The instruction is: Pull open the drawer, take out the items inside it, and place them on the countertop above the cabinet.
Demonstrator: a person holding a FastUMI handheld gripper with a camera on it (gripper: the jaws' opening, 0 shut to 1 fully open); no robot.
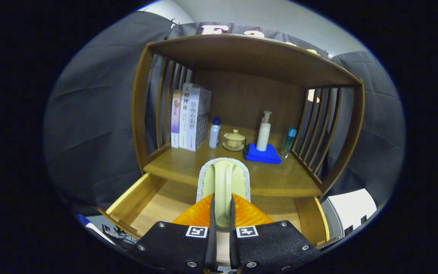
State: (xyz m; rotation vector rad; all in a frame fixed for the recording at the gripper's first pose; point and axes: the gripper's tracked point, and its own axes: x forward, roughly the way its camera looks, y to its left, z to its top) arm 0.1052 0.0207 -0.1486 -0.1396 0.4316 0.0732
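Gripper (pixel 221 224) jaws nearly closed, pinching green brush (pixel 223 182) handle | drawer (pixel 143 198) open below | step: carrying item out | next: lift to counter (pixel 280 179) at 12 o'clock, clear of blue cloth (pixel 264 155), release.

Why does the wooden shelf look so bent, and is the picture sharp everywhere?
In the gripper view, the fisheye lens bows the cabinet's top board and slatted sides outward. The books and pump bottle look fairly sharp; the pale green brush, gripped between the orange fingers, looks softer. Lighting is even, with the shelf's back darker.
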